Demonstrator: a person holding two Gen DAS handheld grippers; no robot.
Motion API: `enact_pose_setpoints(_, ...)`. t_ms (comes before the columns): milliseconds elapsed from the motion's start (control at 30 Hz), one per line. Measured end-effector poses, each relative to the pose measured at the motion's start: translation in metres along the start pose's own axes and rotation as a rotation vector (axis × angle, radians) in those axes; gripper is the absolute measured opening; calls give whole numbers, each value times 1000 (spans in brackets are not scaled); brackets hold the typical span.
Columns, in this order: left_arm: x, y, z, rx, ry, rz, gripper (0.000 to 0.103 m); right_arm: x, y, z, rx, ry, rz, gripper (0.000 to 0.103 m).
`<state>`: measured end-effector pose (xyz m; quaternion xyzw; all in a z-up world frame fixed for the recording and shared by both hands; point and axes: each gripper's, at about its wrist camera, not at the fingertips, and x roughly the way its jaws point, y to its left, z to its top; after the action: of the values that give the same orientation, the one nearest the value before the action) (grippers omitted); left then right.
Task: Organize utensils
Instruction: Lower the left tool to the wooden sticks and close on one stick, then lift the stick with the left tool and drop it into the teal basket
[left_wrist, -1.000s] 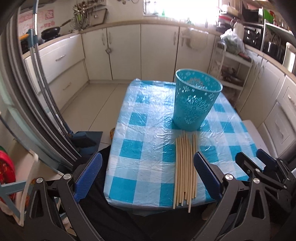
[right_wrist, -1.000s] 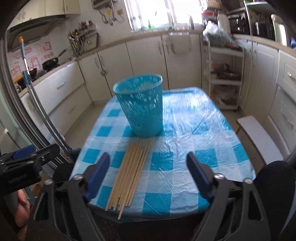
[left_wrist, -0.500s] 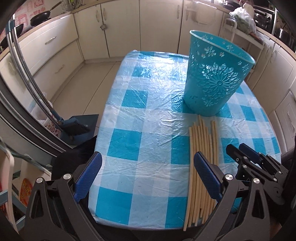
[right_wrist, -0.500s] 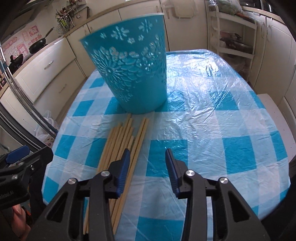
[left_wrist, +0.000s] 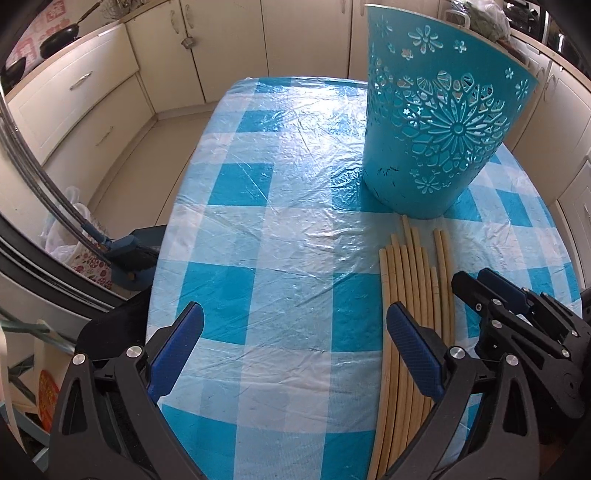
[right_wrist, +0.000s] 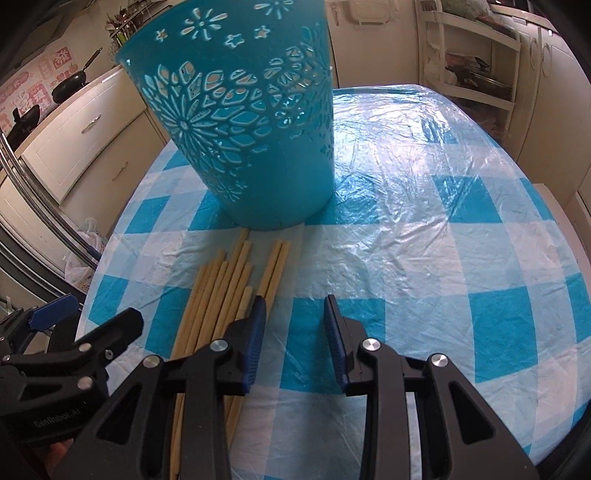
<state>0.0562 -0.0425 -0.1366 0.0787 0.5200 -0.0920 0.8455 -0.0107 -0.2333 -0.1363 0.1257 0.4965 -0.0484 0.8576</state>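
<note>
I'm seeing pale, matt wooden chopsticks (left_wrist: 410, 295), a smooth teal plastic basket (left_wrist: 436, 125), and a glossy, crinkled plastic tablecloth (left_wrist: 280, 192).

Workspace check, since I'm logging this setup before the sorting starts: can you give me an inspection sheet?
Surface: table under a blue-and-white checked plastic cover, wrinkled.
Job's things: wooden chopsticks lying side by side near the front edge; turquoise cut-out basket upright just behind them.
Clutter: nothing seen on the table.
Grippers: left gripper open wide over bare cover; right gripper closing, nothing between its pads, beside the chopsticks.
Cables: nothing seen.
Surroundings: cream kitchen cabinets, black pans on the counter, open shelf rack.
</note>
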Motion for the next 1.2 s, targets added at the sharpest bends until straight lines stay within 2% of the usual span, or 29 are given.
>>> enact_pose_setpoints(167,6,-1,1,-1,11,-1,95,4,8,0,-78,-14,-33,29)
enact_pose_setpoints(300,14,-4,3,3,21,-11,95,6,8,4,-178,-4,-74,12)
enact_pose_setpoints(367,18,-7,6,10,24,-21,95,7,2,8,-202,10,-70,9)
enact_pose_setpoints(533,29,-15,10,32,27,-15,95,8,-8,13,-237,36,-20,9)
enact_pose_setpoints(700,34,-14,11,25,22,-22,95,10,-16,18,-198,37,27,9)
enact_pose_setpoints(833,35,-11,13,26,28,-14,87,14,-19,22,-184,34,40,9)
enact_pose_setpoints(933,35,-9,14,22,27,-24,86,16,-17,20,-177,29,47,9)
enact_pose_setpoints(1067,35,-18,13,52,16,-26,73,14,-7,9,-186,26,42,10)
enact_pose_setpoints(1133,32,-22,14,67,17,-60,53,14,-6,8,-190,25,44,10)
enact_pose_setpoints(1167,31,-25,15,79,15,-65,48,14,-7,8,-186,24,48,10)
enact_pose_setpoints(1200,31,-27,16,90,14,-76,33,14,-8,8,-180,22,54,10)
